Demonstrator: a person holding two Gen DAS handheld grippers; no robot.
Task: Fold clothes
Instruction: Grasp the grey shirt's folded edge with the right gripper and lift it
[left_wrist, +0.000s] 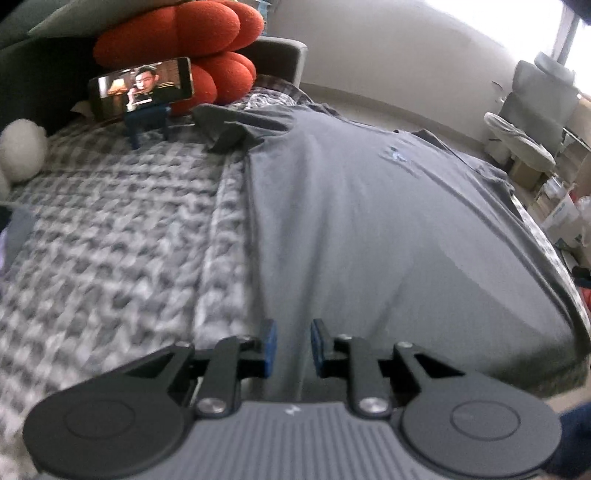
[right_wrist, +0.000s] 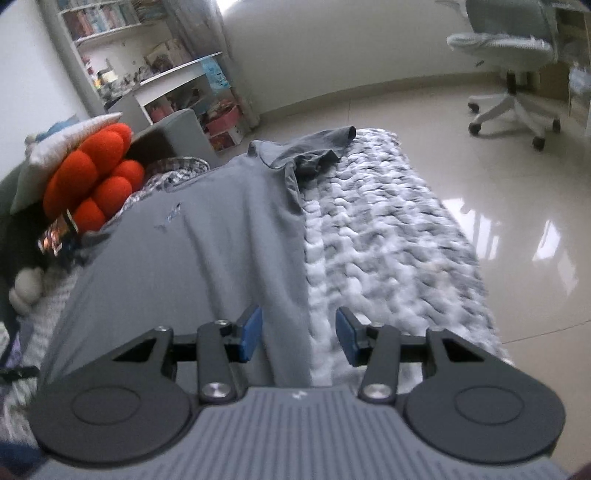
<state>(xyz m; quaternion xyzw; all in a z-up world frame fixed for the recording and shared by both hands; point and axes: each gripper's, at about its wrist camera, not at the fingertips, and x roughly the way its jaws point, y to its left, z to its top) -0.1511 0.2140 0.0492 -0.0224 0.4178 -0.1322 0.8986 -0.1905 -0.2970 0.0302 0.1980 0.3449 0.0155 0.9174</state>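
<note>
A grey T-shirt (left_wrist: 369, 221) lies spread flat on a grey-and-white chequered blanket (left_wrist: 110, 240), its collar at the far end and both short sleeves out to the sides. My left gripper (left_wrist: 293, 345) hovers over the shirt's near left hem, its blue pads a small gap apart with nothing pinched between them. In the right wrist view the same T-shirt (right_wrist: 192, 251) runs away from me. My right gripper (right_wrist: 299, 334) is open above its right side edge, one pad over the shirt and one over the blanket (right_wrist: 388, 240), gripping nothing.
A phone on a blue stand (left_wrist: 142, 86) plays a video at the far left, in front of an orange knotted cushion (left_wrist: 192, 40). A white plush ball (left_wrist: 22, 151) lies at the left. Shiny floor (right_wrist: 498, 177), an office chair (right_wrist: 513, 66) and shelves (right_wrist: 155, 55) lie beyond.
</note>
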